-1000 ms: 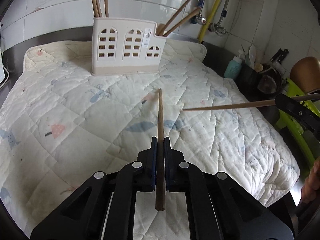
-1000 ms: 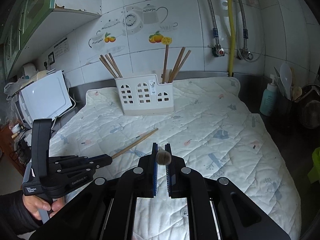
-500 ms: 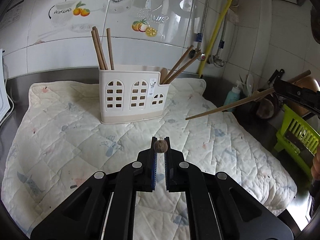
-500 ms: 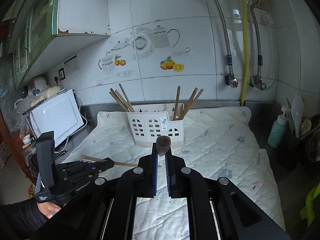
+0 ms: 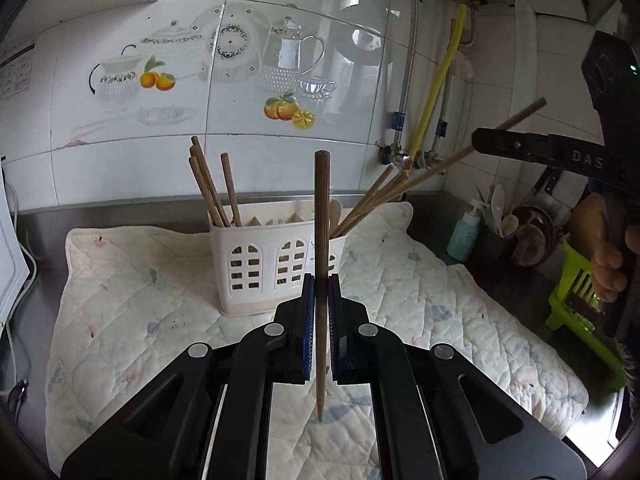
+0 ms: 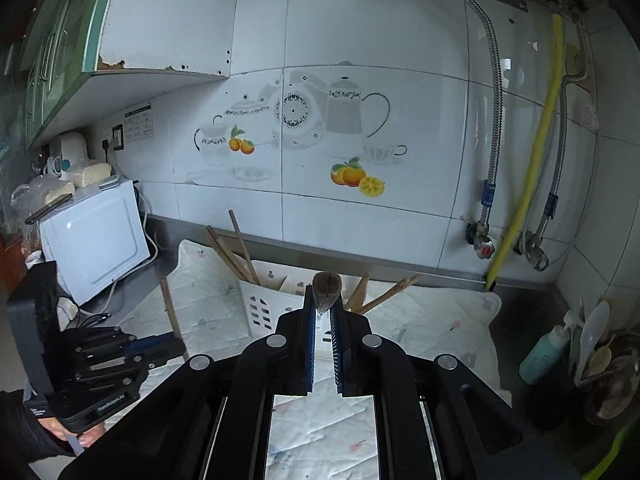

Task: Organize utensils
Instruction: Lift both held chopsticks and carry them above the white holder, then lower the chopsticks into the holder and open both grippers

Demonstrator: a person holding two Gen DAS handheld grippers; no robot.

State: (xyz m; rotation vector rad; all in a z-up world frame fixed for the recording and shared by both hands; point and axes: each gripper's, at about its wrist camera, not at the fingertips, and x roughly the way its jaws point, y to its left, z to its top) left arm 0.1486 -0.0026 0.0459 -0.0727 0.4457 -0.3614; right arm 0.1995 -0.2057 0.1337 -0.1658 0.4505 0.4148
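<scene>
Both chopsticks are now off the quilt (image 5: 132, 320) and lifted. The left gripper (image 5: 320, 292) is clamped on a chopstick (image 5: 321, 220) that has swung from lying forward to upright between its fingers. The right gripper (image 6: 323, 308) is clamped on the second chopstick (image 6: 326, 290), butt end up. The holder (image 5: 260, 276) sits just ahead of both fingertips, so insertion looks next.
</scene>
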